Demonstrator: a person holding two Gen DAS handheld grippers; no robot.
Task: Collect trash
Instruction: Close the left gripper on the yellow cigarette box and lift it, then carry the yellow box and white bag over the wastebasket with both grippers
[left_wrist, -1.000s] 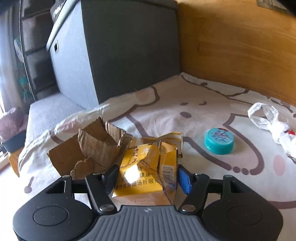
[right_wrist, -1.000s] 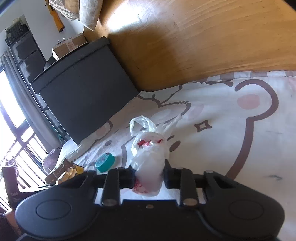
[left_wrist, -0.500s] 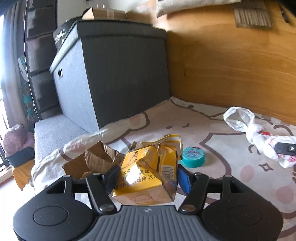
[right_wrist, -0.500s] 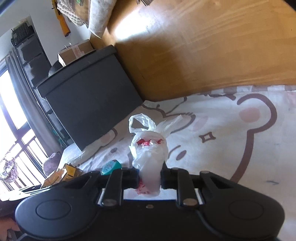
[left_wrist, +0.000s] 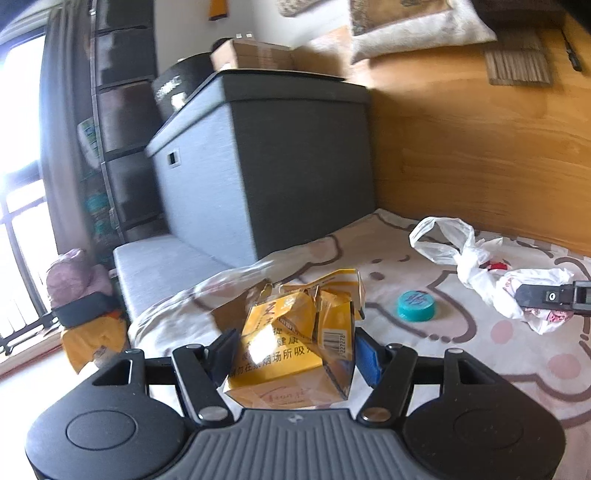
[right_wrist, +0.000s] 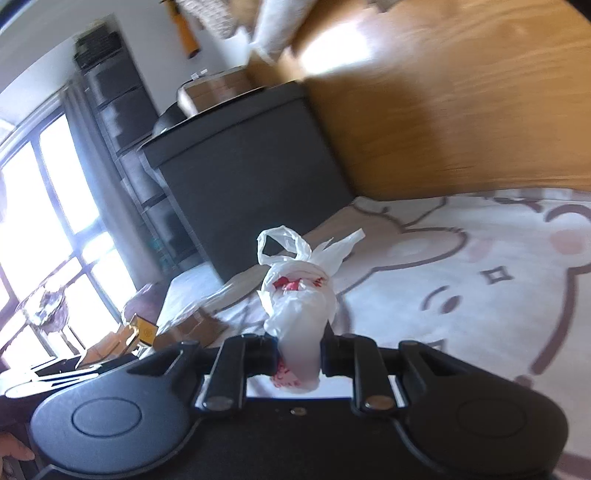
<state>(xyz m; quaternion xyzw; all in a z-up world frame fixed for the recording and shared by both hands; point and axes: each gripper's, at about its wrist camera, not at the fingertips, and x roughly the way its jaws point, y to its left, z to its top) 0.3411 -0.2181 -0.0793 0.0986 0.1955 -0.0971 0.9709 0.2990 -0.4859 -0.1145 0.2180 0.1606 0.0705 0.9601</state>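
Observation:
A crushed yellow carton (left_wrist: 291, 343) with printed characters and a barcode is clamped in my left gripper (left_wrist: 295, 356), lifted off the patterned bedsheet (left_wrist: 498, 369). My right gripper (right_wrist: 298, 356) is shut on a knotted white plastic bag (right_wrist: 297, 291) with red print, held above the sheet. From the left wrist view the same bag (left_wrist: 480, 273) shows at the right, with a right-gripper finger (left_wrist: 546, 295) pressed on it. A teal round lid (left_wrist: 416, 305) lies on the sheet between carton and bag.
A dark grey storage box (left_wrist: 266, 155) with a cardboard box (left_wrist: 255, 55) on top stands against the wooden headboard (left_wrist: 480, 147). Torn brown cardboard (right_wrist: 188, 326) lies near the bed's left edge. Dark shelving (left_wrist: 118, 110) and a bright window (right_wrist: 48, 221) are at the left.
Both grippers have risen and drawn back with their loads; the carton and the bag came up off the sheet. The view now tilts up to show more of the room.

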